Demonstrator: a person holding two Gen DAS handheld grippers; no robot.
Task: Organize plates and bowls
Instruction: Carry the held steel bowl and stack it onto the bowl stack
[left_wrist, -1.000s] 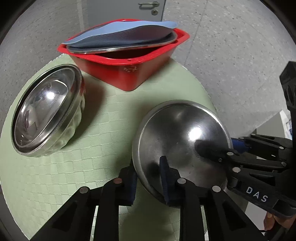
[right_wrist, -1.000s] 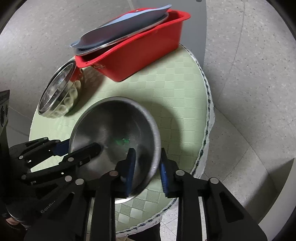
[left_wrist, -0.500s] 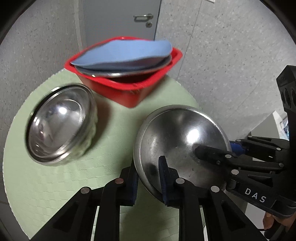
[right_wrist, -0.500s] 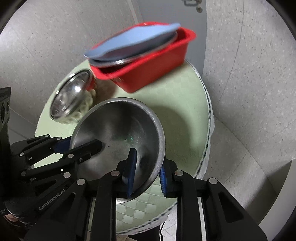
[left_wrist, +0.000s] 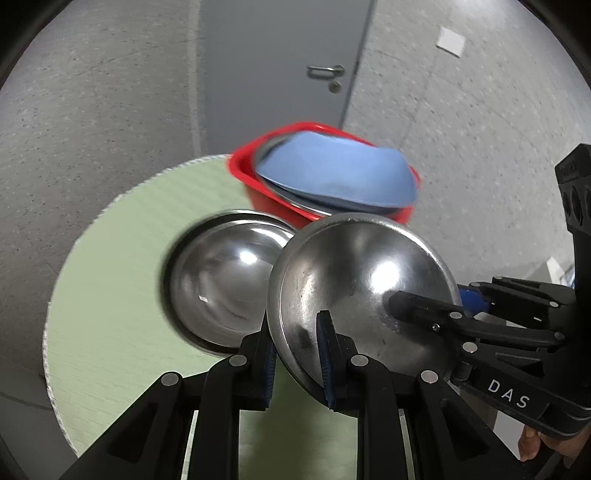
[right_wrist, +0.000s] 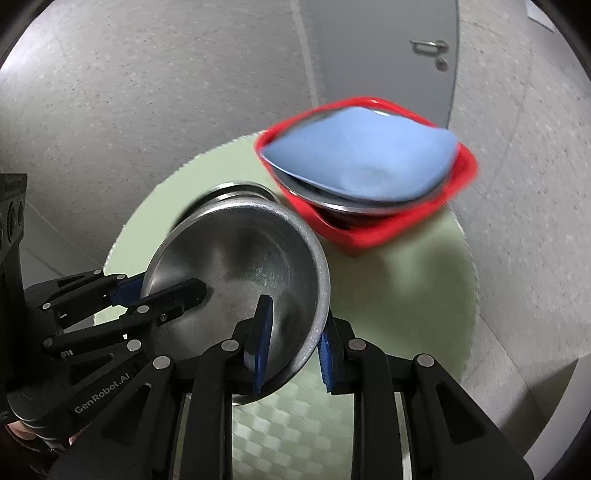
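Observation:
Both grippers hold one steel bowl (left_wrist: 354, 280) above the round green table (left_wrist: 122, 236). My left gripper (left_wrist: 295, 354) is shut on its near rim. My right gripper (right_wrist: 291, 343) is shut on the opposite rim of the same bowl (right_wrist: 243, 266). A second steel bowl (left_wrist: 218, 284) sits on the table just left of and below the held one; in the right wrist view only its rim (right_wrist: 221, 192) shows behind the held bowl. A red bin (left_wrist: 269, 203) at the back holds a blue plate (left_wrist: 332, 173) on top of steel plates.
The red bin (right_wrist: 369, 236) stands close behind the table bowl. The table edge (right_wrist: 469, 280) drops to a speckled grey floor on every side. A grey door (left_wrist: 280, 70) is behind the table.
Both grippers have lifted the held bowl higher and carried it left, over towards the second bowl. The table and bin now look smaller and farther below.

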